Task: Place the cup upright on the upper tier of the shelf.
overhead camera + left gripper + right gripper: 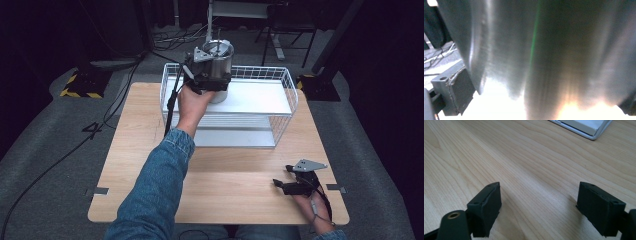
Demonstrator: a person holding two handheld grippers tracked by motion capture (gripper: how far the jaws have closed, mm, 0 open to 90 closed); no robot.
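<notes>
Denim sleeve (155, 190) on my left arm sits closest to the high camera, running up from the bottom edge toward the far half of the table. Beneath it I see the light wooden table (225, 185), its near half bare. On the far half stands a white wire rack (280, 100) with two flat white shelves, one above the other. My left hand (192, 102) reaches to the rack's near left corner, and the left gripper (207, 75) there is clamped on a steel pot (218, 62), a shiny round vessel with its lid on. From the high view the pot stands upright at the left end of the upper shelf; I cannot tell whether its base rests on the shelf or hangs just above it. In the left gripper view the pot's brushed metal wall (564, 50) is pressed right up to the lens, with one black jaw pad at the lower left edge against it.

My right gripper (285, 184) lies low over the table's near right corner, well apart from the rack. In the right gripper view its jaws stand wide apart with bare wood grain between them, grasping nothing, and the rack's lower shelf edge (584, 128) shows at the top.
</notes>
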